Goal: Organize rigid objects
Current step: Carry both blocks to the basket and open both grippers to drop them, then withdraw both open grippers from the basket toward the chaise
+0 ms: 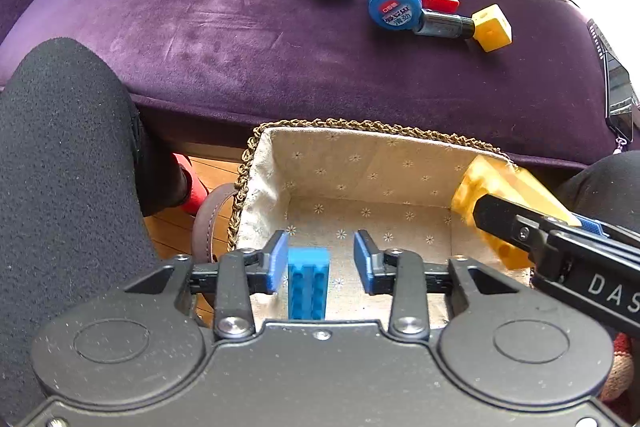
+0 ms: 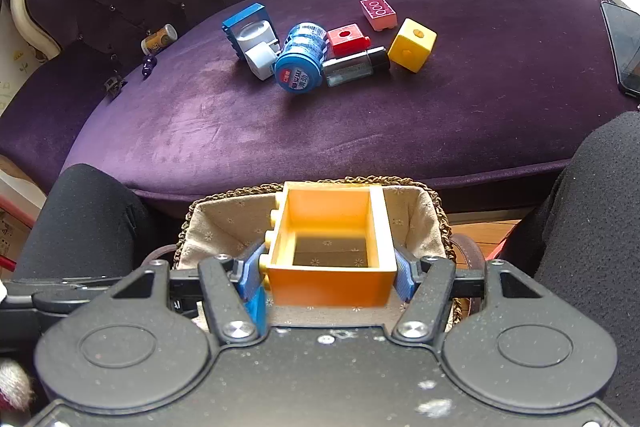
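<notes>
Item: left hand-held gripper, over the lined basket. We find its jaws released: the blue brick stands between the pads, close against the left pad or touching it, with a clear gap to the right one. Whether the brick already rests on the basket floor we cannot tell.

Item: right hand-held gripper, also over the basket. It is grasping the orange hollow brick across its width, studs to the left, open side toward the camera.

Item: sofa seat, purple velvet. We count a cluster left to collect: blue tub, white plug adapter, blue frame block with a white cylinder, red block, dark tube, yellow cube, pink brick. A small bottle lies well apart at the back.

Item: hazards, in our judgement.
- The blue brick stands on a narrow face and may topple once the pads withdraw; harmless inside the basket.
- Both grippers crowd one small basket; the orange brick, let go now, could land on the blue one or on the left gripper's fingers.
- The basket stands on the floor between our knees; a knock could tip it.
- The tub and the tube lie on their sides and could roll on the soft seat.
</notes>
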The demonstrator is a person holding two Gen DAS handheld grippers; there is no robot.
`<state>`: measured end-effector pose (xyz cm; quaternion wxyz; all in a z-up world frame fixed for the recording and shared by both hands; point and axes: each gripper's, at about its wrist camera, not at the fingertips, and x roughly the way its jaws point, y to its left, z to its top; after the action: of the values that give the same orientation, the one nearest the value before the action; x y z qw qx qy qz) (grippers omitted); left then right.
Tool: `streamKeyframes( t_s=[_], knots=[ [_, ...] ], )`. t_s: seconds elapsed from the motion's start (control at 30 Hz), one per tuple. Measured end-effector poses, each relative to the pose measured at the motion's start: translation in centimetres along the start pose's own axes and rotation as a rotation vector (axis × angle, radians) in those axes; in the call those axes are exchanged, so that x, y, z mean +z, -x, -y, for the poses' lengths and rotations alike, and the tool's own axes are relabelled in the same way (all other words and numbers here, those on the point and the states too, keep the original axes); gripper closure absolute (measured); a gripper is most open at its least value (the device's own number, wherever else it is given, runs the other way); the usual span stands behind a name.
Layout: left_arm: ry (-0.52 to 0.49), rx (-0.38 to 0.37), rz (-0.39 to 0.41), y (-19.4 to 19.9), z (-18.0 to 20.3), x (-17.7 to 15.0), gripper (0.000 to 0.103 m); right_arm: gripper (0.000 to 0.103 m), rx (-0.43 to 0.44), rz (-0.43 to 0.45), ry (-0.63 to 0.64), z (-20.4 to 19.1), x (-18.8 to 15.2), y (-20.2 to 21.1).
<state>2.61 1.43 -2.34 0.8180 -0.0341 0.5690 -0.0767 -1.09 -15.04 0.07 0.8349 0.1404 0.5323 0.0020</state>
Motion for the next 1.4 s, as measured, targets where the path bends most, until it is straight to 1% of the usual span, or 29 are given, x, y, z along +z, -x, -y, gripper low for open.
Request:
streamKeyframes(
  t_s=[0.13,0.33,0.4,0.53,0.87,1.1,1.4],
  knots=[
    [-0.007,0.006,0.004,0.0,0.2,0.0,0.061,0.04,0.013,0.008,-0.005,0.1,0.0,0.2],
    [0.001,0.003,0.006,0.0,0.1,-0.1,0.059,0.038,0.009,0.007,-0.01,0.2,0.0,0.2],
    [0.003,0.004,0.006,0.0,0.0,-0.1,0.058,0.036,0.008,0.007,-0.009,0.2,0.0,0.2],
    [0.007,0.006,0.013,0.0,0.0,-0.1,0.053,0.034,0.003,0.005,-0.008,0.1,0.0,0.1],
    [0.034,-0.01,0.016,0.1,-0.2,0.0,0.052,0.032,-0.008,0.0,-0.011,0.0,0.0,-0.1],
    [0.051,-0.031,0.024,0.2,-0.6,0.1,0.051,0.03,0.003,0.011,-0.018,0.2,0.0,0.1],
    [0.072,-0.036,0.029,0.4,-0.9,0.2,0.05,0.028,-0.024,-0.005,-0.027,0.0,0.1,-0.4]
  ],
)
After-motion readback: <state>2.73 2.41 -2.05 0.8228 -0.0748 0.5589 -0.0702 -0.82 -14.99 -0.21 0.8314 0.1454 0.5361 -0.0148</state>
